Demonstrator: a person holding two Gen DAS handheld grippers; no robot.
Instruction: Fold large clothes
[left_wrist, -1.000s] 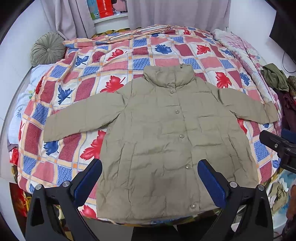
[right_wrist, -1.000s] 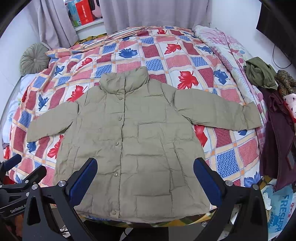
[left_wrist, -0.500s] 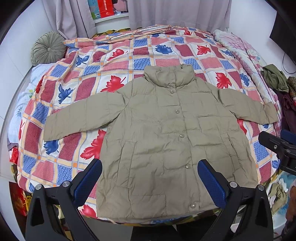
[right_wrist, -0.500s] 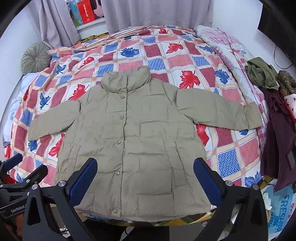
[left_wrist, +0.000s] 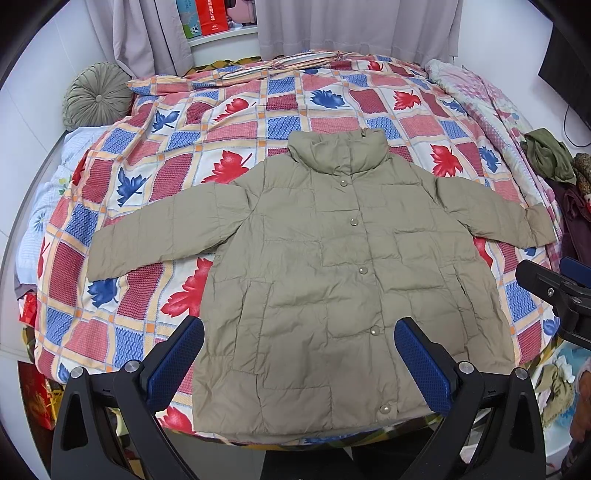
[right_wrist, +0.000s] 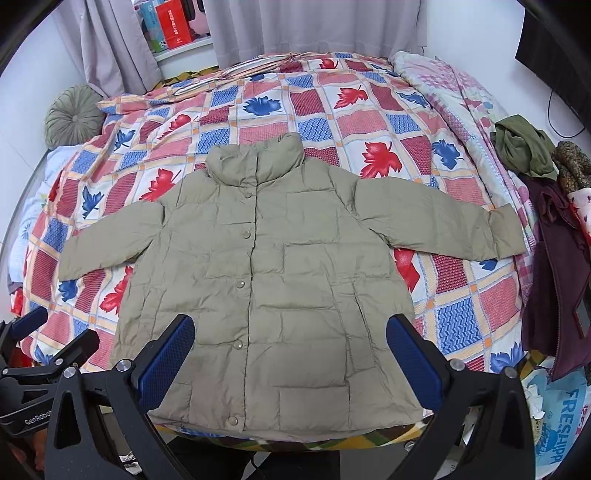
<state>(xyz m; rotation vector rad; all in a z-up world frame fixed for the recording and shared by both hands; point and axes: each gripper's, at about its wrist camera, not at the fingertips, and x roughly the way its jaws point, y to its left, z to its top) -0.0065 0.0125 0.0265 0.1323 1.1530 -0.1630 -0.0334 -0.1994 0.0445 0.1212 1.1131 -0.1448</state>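
Nearby, clothes pile (right_wrist: 546, 206) flanks spread jacket (right_wrist: 273, 280).

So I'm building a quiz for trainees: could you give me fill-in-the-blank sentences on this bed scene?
1. The khaki quilted jacket lies flat with both sleeves ____.
2. The patchwork bedspread shows red and blue ____.
3. The left tool and right tool are both ____, holding nothing.
4. The round green pleated cushion sits beside the ____.

Missing: spread out; leaves; open; curtain
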